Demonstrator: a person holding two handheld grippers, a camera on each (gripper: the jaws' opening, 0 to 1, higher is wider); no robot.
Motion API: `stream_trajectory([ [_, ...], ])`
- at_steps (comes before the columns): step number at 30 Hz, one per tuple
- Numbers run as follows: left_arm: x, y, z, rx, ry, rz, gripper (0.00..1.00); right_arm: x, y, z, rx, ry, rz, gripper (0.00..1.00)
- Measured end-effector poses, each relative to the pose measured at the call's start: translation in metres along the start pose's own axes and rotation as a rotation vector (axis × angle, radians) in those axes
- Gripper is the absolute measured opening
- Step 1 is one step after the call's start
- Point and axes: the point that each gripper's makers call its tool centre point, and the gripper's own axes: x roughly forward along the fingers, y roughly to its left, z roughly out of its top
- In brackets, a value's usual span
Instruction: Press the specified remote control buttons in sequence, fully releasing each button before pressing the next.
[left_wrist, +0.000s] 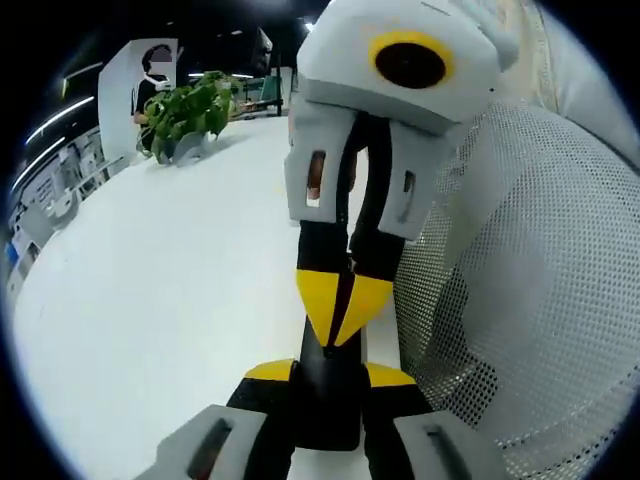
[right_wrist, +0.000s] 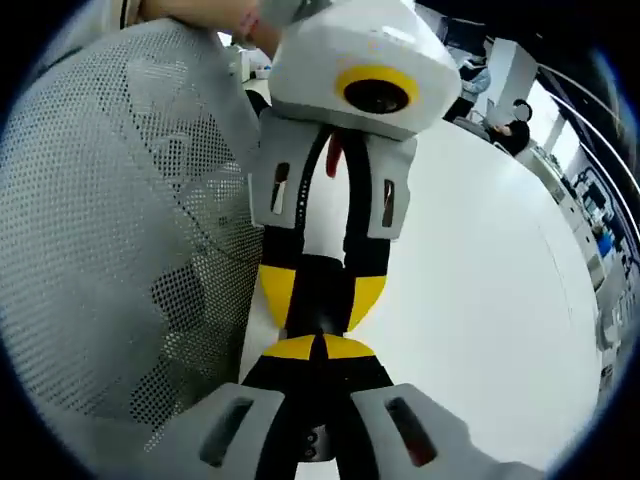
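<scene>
A slim black remote control (left_wrist: 326, 405) is clamped between the yellow-tipped jaws of my left gripper (left_wrist: 330, 375), low in the left gripper view. My right gripper (left_wrist: 341, 312) comes down from the top of that view. Its yellow tips are shut together and rest on the remote's upper face. In the right gripper view my right gripper (right_wrist: 316, 348) is shut, its tips against the remote (right_wrist: 320, 283), which the left gripper (right_wrist: 320, 295) holds from the far side. The buttons are hidden under the tips.
A white table (left_wrist: 170, 290) stretches under the grippers. A white mesh chair back (left_wrist: 540, 280) stands close beside them, also seen as mesh chair back (right_wrist: 110, 230). A potted plant (left_wrist: 190, 112) sits at the far table edge. People (right_wrist: 517, 118) are in the background.
</scene>
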Motion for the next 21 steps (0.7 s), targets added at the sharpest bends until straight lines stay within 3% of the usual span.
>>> stream_trajectory([
  [11, -0.0001, 0.0003, -0.0006, -0.001, -0.001, -0.001, 0.24, 0.0019, -0.0003, 0.0011, -0.004, 0.134, 0.065, 0.0],
  [21, -0.0007, 0.0002, -0.0011, -0.004, -0.008, -0.003, 0.24, 0.001, -0.0008, 0.0009, 0.036, 0.168, 0.122, 0.0],
])
